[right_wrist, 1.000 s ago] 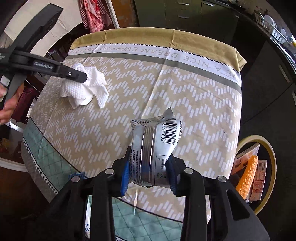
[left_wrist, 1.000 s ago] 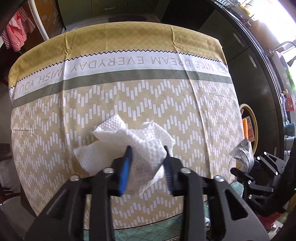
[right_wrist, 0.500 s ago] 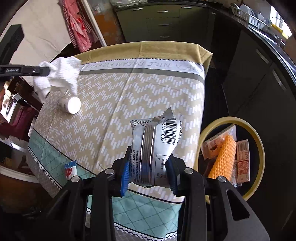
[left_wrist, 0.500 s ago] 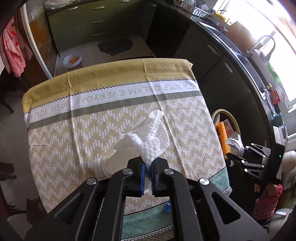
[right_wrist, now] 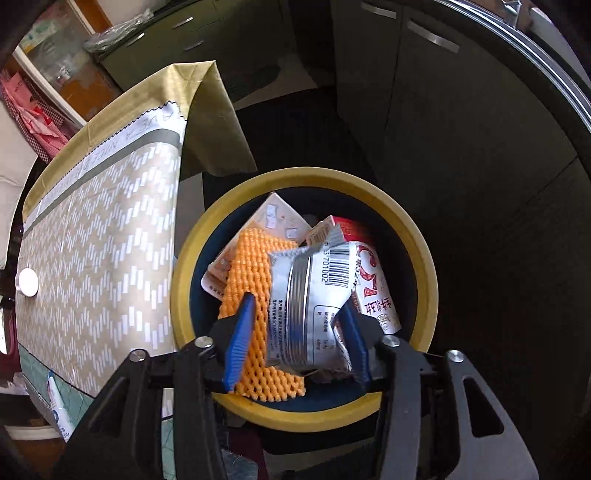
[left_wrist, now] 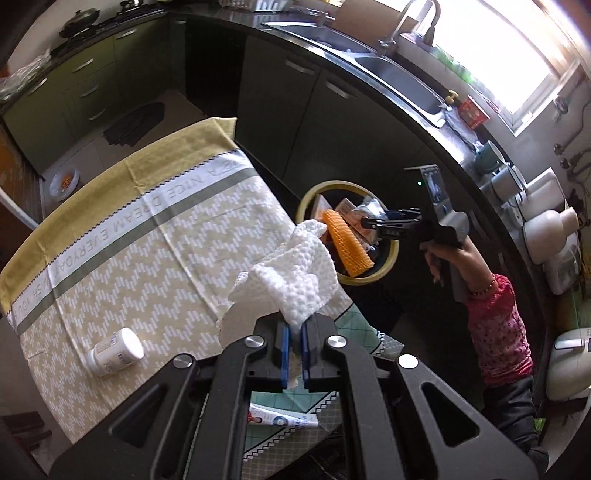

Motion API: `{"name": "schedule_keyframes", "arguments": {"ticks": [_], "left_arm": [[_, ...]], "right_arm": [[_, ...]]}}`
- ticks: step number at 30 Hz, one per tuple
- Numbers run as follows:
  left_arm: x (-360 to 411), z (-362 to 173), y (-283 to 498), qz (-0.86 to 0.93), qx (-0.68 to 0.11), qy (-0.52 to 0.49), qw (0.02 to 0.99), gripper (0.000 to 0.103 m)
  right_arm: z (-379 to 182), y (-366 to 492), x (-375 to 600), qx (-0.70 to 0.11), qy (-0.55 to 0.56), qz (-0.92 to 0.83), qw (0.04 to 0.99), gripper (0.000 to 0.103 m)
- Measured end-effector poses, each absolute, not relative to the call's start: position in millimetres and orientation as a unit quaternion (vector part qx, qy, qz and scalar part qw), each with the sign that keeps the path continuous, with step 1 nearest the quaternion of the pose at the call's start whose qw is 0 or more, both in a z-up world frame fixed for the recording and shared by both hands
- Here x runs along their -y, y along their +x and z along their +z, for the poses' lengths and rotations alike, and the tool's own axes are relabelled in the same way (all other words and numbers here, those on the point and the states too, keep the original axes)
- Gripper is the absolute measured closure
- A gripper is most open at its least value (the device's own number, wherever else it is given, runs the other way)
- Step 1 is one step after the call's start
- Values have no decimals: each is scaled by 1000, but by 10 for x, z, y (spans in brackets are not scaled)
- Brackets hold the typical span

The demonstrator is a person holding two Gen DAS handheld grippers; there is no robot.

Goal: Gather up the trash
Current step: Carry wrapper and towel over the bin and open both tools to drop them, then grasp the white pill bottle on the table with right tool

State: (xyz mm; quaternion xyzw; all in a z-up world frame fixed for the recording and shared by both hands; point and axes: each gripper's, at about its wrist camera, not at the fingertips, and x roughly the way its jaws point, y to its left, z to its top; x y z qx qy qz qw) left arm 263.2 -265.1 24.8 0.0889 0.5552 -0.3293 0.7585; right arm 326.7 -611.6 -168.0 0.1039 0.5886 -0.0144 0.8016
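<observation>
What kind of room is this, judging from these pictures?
Most likely a home kitchen: a steel sink with a faucet under a window, green cabinets, and a cloth-covered table.

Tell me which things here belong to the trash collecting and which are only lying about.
Job:
- paper towel, pinched in left gripper
- silver wrapper, between the spread fingers of right gripper, over the bin
- yellow-rimmed trash bin

Lying about:
- white pill bottle on tablecloth
- small tube
- sink
</observation>
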Motion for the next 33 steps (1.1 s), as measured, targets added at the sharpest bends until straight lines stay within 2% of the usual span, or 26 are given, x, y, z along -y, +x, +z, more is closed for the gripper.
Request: {"name": "schedule_keyframes", "arguments": {"ticks": [9, 18, 19, 21, 22, 23, 28, 33], "left_arm": [[4039, -185, 2698, -388, -574, 142, 707, 98], [4982, -866, 2922, -380, -612, 168, 673, 98], [5037, -946, 2949, -373, -617, 172, 671, 94], [5103, -1079, 2998, -361, -626, 181, 668, 71], [5104, -1117, 3020, -351, -626, 183, 672, 52], [5094, -1137, 3033, -345, -625, 185, 675, 42], [4787, -915, 2982, -344, -608, 181, 692, 42], [3958, -419, 2808, -342, -576, 154, 727, 39]], "right_arm": [[-1321, 2660, 6505, -528, 150, -11, 836, 44], [-1236, 1786, 6877, -520, 159, -41, 838, 44], [-1241, 1731, 6911, -520, 162, -44, 838, 44], [-1232, 1640, 6962, -519, 166, -46, 837, 44], [-1230, 1616, 6968, -518, 167, -45, 838, 44], [-1218, 1595, 6969, -517, 167, -44, 839, 44], [-1124, 1613, 6796, -506, 160, -21, 847, 44], [-955, 1745, 6311, -503, 131, 36, 854, 41]]}}
